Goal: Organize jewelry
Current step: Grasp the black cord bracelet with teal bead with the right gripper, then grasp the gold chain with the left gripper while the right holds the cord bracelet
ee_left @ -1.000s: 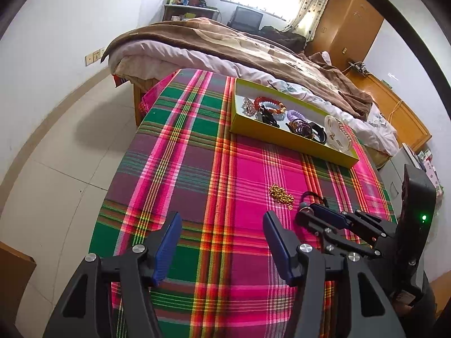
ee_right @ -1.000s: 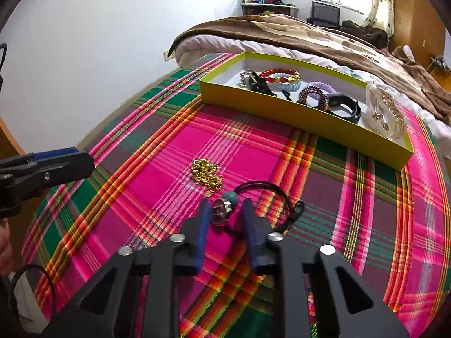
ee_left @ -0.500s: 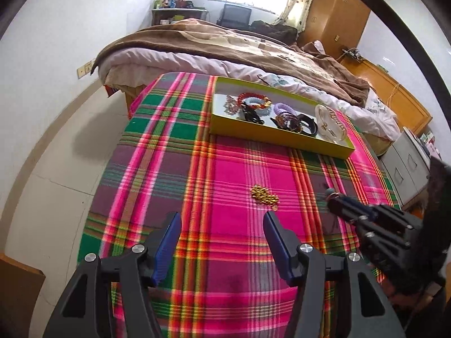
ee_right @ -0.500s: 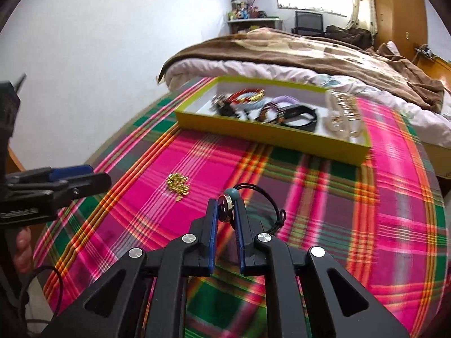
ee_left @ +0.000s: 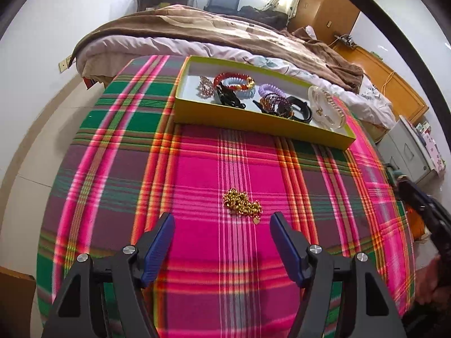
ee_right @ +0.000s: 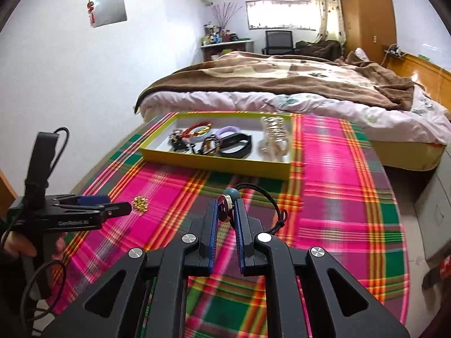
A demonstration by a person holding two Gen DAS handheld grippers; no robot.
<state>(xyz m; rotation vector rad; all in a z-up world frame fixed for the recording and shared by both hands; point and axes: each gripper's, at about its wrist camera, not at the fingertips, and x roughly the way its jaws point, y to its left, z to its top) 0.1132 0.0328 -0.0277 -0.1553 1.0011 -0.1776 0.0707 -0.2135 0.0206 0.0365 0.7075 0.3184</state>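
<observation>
My right gripper [ee_right: 227,209] is shut on a black cord necklace [ee_right: 269,202] with a round pendant and teal bead, held above the plaid tablecloth. My left gripper [ee_left: 222,231] is open and empty, low over the cloth, just short of a gold chain [ee_left: 242,204] that lies in a small heap; the chain also shows in the right wrist view [ee_right: 140,203]. A yellow-green tray [ee_left: 253,122] at the far side of the table holds several bracelets and hair ties; it also shows in the right wrist view [ee_right: 214,163].
The table wears a pink, green and purple plaid cloth [ee_left: 112,169]. A bed with a brown blanket [ee_right: 282,81] stands right behind the table. A grey cabinet [ee_left: 408,152] stands at the right. The right gripper shows at the right edge of the left wrist view [ee_left: 422,205].
My right gripper closed on the cord necklace and lifted it off the cloth. My left gripper moved forward toward the gold chain and stayed open.
</observation>
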